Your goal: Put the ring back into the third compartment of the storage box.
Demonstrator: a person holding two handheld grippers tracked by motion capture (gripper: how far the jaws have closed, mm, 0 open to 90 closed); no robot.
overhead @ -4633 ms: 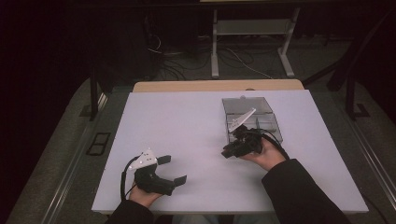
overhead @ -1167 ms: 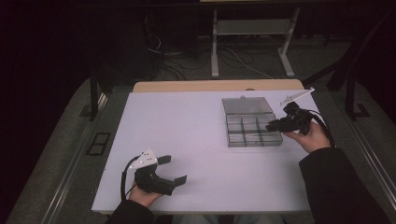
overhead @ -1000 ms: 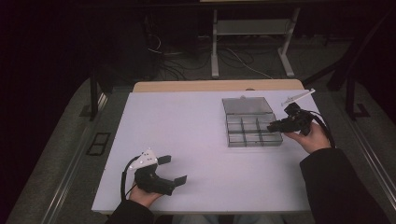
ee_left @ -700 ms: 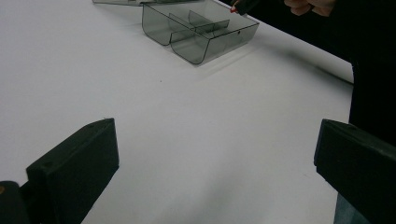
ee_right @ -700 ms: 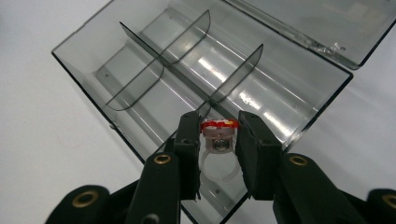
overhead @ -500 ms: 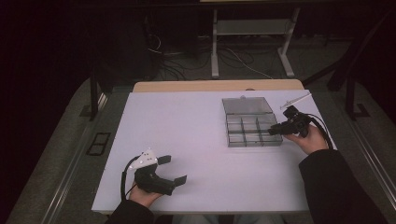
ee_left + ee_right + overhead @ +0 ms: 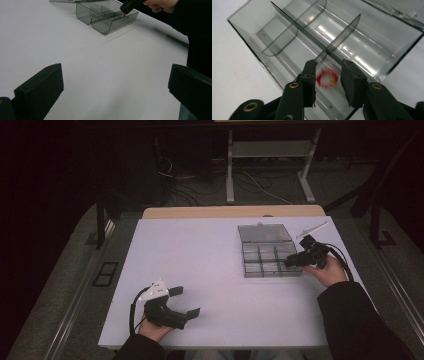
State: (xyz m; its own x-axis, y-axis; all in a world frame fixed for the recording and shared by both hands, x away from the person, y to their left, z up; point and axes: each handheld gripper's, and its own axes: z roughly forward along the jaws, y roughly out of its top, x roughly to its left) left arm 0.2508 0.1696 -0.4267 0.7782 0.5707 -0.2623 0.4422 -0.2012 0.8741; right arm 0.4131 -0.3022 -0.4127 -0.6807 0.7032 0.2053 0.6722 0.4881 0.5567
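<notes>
A clear smoky plastic box point(image 7: 247, 255) with several compartments stands at the table's back right, its lid point(image 7: 264, 232) laid open behind it. My right gripper point(image 7: 289, 263) reaches over the box's near right corner. In the right gripper view its jaws point(image 7: 328, 72) have just been opening, and a small red and white ring point(image 7: 327, 78), blurred, lies between them over a compartment point(image 7: 294, 62) with a gap on each side. My left gripper point(image 7: 185, 301) rests at the table's front left, jaws wide open point(image 7: 115, 87) and empty. The box point(image 7: 107, 22) and the right gripper point(image 7: 125, 8) lie far ahead of it.
The white table point(image 7: 210, 270) has bare room between the two hands and left of the box. A thin white stick point(image 7: 312, 228) lies by the box's far right. Beyond the table's wooden far edge point(image 7: 232, 212) are desk legs and cables on a dark floor.
The right gripper went from the box's near left side to its right side, then sank a little over the near right corner. Its jaws have parted. The left gripper stayed put.
</notes>
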